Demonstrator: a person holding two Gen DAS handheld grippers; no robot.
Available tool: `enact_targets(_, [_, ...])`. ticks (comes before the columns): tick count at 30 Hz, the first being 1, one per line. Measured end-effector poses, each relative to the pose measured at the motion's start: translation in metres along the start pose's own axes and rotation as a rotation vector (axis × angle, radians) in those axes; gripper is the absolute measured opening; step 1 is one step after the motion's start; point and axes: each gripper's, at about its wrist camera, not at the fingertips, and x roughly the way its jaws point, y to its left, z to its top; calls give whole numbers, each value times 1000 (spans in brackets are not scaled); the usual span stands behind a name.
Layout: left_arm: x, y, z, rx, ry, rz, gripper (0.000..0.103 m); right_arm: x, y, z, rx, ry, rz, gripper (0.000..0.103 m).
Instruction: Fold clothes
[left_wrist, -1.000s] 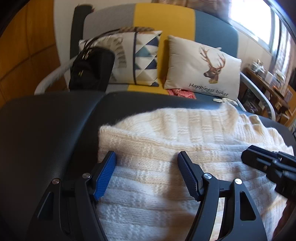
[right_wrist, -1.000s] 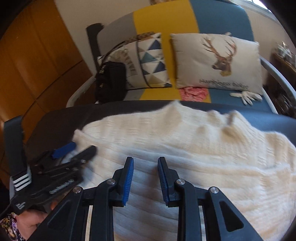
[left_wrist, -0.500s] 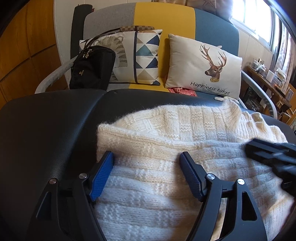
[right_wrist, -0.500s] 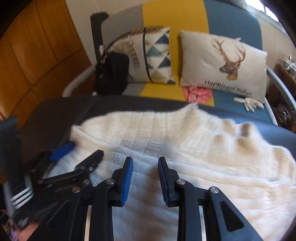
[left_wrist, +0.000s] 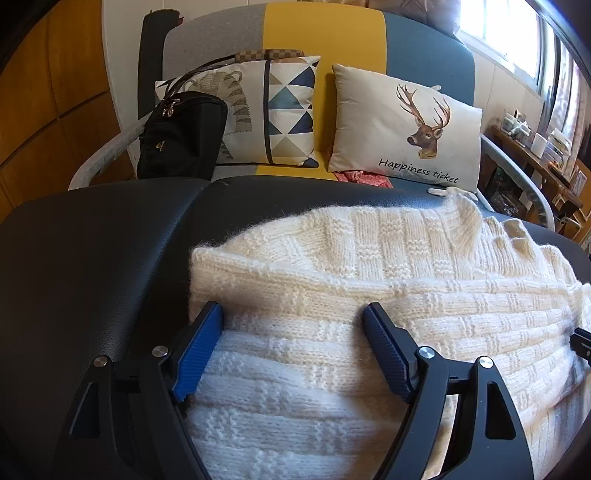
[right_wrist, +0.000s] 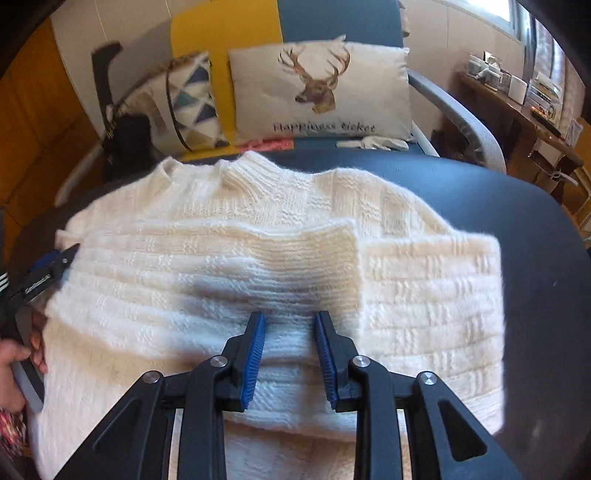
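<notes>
nearest in the left wrist view, the left gripper (left_wrist: 291, 325) stands wide over the near left part of the cream knitted sweater (left_wrist: 369, 314). its jaws have just been opening. the knit lies under and between the blue pads (left_wrist: 199, 347), but they do not press on it, so it holds nothing. in the right wrist view the right gripper (right_wrist: 290, 328) hovers at the sweater's (right_wrist: 280, 258) near middle, jaws parted only a little, a strip of knit showing in the gap. whether the pads pinch it i cannot tell; it looks loose.

the sweater lies spread on a dark padded surface (left_wrist: 92, 258), collar (right_wrist: 255, 173) at the far edge. one sleeve (right_wrist: 295, 266) is already folded in across the chest, its ribbed cuff near the middle. the right side looks turned in too, giving a straight edge. so the sleeve folds seem done or nearly so; folding the body and tidying it appear to be what is left.

beyond sit a black bag (left_wrist: 181, 136), a triangle-patterned cushion (left_wrist: 280, 110) and a deer cushion (left_wrist: 406, 125) on a sofa (left_wrist: 325, 37).
</notes>
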Motion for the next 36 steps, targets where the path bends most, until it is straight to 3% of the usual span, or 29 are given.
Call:
enact_targets(5, [-6, 3, 5, -4, 9, -23, 81, -7, 0, 8, 24, -5, 32, 28])
enact_targets(9, [-22, 5, 6, -28, -30, -41, 81, -21, 7, 19, 61, -75, 129, 29])
enact_targets(16, [-11, -10, -3, 70, 2, -15, 81, 13, 32, 36, 9, -15, 129, 29])
enact_targets(19, [-6, -4, -3, 52, 6, -27, 81, 23, 32, 30, -21, -13, 89, 29])
enact_targets(24, [-4, -4, -3, 58, 11, -22, 85, 22, 30, 20, -16, -49, 69, 28])
enact_targets(33, [-28, -8, -12, 124, 5, 17, 85, -17, 27, 12, 3, -87, 136, 30])
enact_targets(36, [-35, -10, -19, 122, 13, 43, 85, -16, 31, 4, -27, -57, 114, 30])
